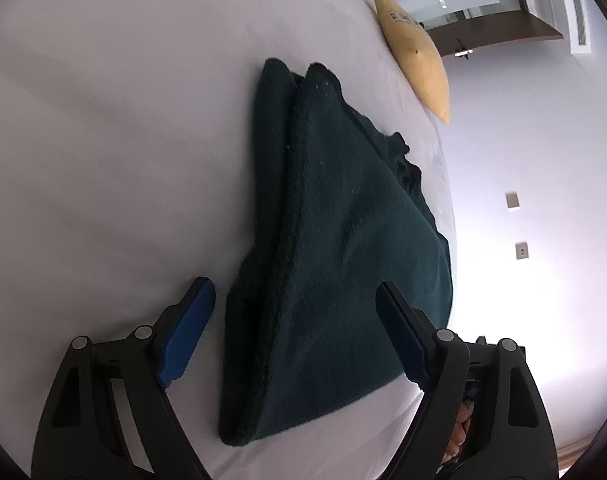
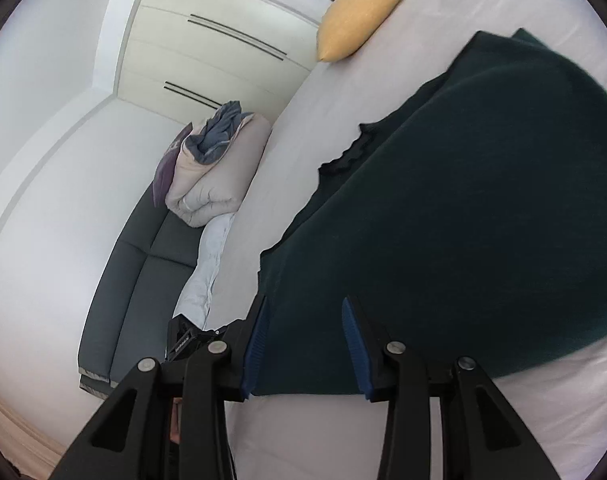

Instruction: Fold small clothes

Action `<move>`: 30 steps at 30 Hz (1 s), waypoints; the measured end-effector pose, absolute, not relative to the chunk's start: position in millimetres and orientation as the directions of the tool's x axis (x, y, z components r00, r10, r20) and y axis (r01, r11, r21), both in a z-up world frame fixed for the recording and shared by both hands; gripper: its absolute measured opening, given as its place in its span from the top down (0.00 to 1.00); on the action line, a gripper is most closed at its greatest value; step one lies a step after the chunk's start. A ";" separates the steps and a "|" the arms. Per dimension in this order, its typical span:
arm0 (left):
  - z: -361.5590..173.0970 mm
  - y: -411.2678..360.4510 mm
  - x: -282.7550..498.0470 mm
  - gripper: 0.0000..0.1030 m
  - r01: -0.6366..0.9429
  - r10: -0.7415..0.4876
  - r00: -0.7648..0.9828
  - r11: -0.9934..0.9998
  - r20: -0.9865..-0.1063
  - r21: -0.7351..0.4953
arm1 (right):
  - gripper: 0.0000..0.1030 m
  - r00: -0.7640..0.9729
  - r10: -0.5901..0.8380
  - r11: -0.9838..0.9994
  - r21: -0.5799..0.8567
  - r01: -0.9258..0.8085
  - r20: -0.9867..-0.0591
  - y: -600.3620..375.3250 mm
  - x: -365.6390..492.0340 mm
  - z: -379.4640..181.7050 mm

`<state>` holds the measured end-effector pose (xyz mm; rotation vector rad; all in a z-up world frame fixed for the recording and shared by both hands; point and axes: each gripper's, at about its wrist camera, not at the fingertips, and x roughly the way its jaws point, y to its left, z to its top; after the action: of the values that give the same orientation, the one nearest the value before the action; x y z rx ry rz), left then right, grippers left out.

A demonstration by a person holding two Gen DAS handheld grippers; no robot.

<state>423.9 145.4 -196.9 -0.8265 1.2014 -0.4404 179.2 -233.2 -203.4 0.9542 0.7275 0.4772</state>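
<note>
Garment (image 1: 335, 240), dark green and partly folded, is lying on the bed (image 1: 103, 140); left tool (image 1: 295, 292) and right tool (image 2: 305, 304) are hovering released. Grabbing one layer risks undoing the fold.

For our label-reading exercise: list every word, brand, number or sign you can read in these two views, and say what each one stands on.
Nothing here can be read for certain.
Yellow pillow: a dark printed mark near its top, too blurred to read.
Black device behind the right gripper: small pale lettering, too small to read.
Dark green garment, white bed sheet, left gripper: no text visible.
</note>
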 end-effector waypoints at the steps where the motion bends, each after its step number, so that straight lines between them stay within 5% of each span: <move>1: -197.9 145.2 422.3 0.27 -0.121 -0.709 0.322 0.626 -0.627 -0.770 | 0.59 0.667 0.661 0.507 0.860 -0.058 -0.344 -227.7 182.8 -201.5; 4: -208.1 145.2 419.0 0.52 -0.142 -0.768 0.280 0.560 -0.576 -0.816 | 0.59 0.657 0.669 0.511 0.857 -0.065 -0.349 -218.6 187.9 -199.3; 9: -220.1 158.5 406.8 0.66 -0.127 -0.798 0.294 0.513 -0.526 -0.849 | 0.59 0.639 0.682 0.519 0.851 -0.078 -0.357 -206.1 193.5 -196.1; 24: -233.9 172.1 434.9 0.60 -0.075 -0.840 0.367 0.401 -0.399 -0.913 | 0.59 0.573 0.725 0.517 0.852 -0.086 -0.382 -172.5 212.4 -206.7; 30: -227.2 145.2 428.1 0.60 0.028 -0.856 0.252 0.472 -0.451 -0.881 | 0.59 0.565 0.729 0.519 0.850 -0.088 -0.387 -170.4 215.3 -207.8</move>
<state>428.1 145.2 -227.2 -0.8949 1.1635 -0.7250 215.3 -170.4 -207.8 0.8957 0.8343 0.5644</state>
